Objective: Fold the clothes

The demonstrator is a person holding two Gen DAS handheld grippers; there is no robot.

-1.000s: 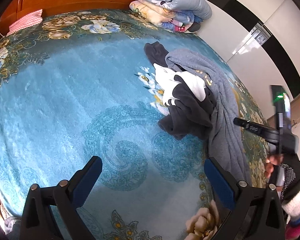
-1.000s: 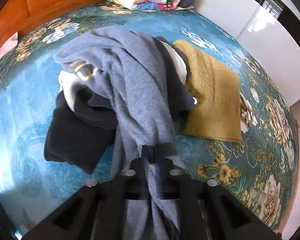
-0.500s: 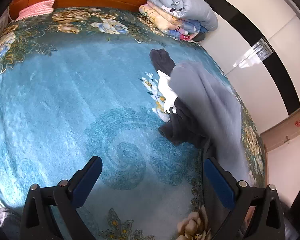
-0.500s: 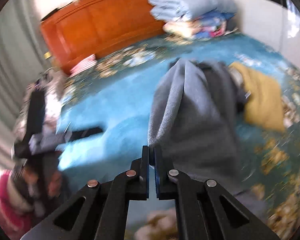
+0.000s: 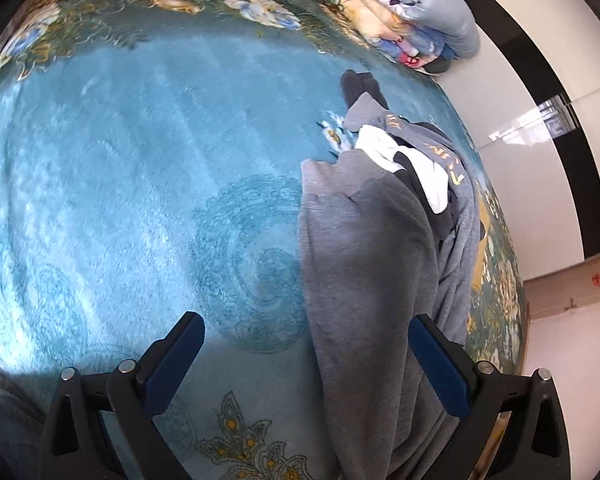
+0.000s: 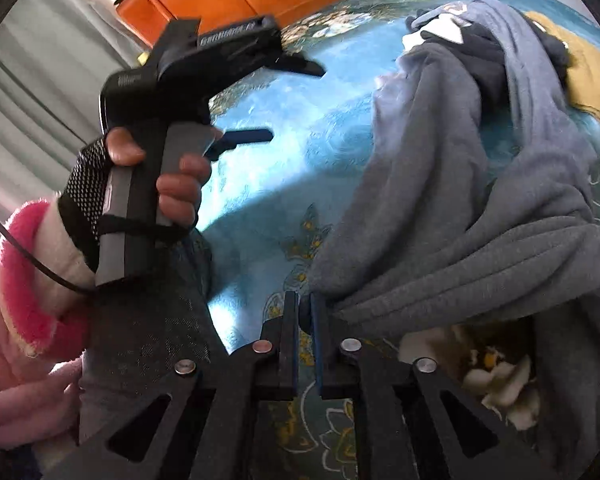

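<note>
Right gripper point(image 6: 305, 312) jaws nearly closed, pinching grey garment point(image 6: 460, 184) hem at 3 o'clock of the pads; left gripper point(image 5: 306, 352) jaws wide, empty over the bedspread point(image 5: 120, 180); risk: thin edge bite slips, garment drops onto the dark clothes point(image 6: 484, 60).

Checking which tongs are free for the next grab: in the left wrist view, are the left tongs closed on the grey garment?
No, the left tongs stand wide open, gripping nothing.

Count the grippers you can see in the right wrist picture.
2. The right gripper sits bottom centre, shut on the grey sweatshirt; the left gripper is upper left, open, held in a gloved hand. None seems hidden.
</note>
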